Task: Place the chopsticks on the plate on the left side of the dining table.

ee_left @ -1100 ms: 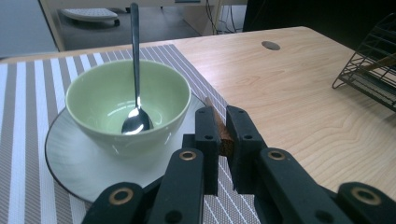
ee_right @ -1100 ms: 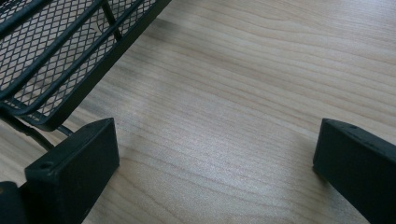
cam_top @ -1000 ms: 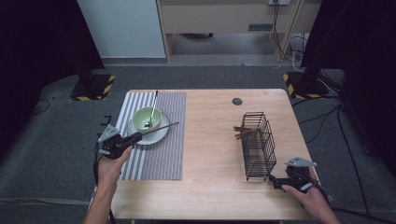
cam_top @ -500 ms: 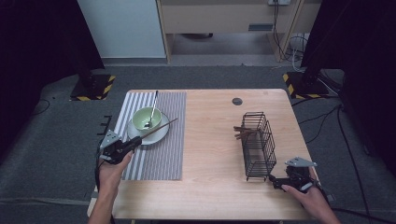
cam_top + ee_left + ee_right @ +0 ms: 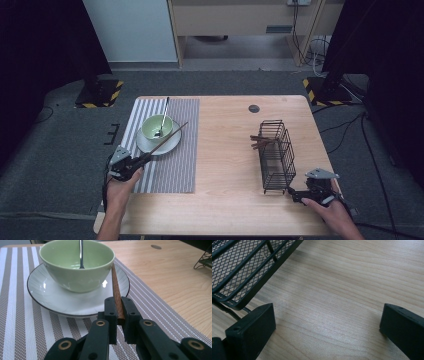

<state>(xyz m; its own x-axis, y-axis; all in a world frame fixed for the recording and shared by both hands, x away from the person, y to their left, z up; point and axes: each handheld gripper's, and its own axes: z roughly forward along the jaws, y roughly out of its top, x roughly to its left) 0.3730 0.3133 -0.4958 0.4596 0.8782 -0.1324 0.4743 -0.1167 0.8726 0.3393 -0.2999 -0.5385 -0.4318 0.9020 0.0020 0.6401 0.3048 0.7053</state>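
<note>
Left gripper [image 5: 117,308] clamps brown wooden chopstick [image 5: 115,286], tip at green ceramic bowl's [image 5: 76,263] 3 o'clock; right gripper [image 5: 328,322] open.

The left hand-held gripper [image 5: 117,308] clamps a brown stick [image 5: 116,291], probably a chopstick, reaching ahead beside the green bowl [image 5: 76,263] on its plate [image 5: 50,298].
</note>
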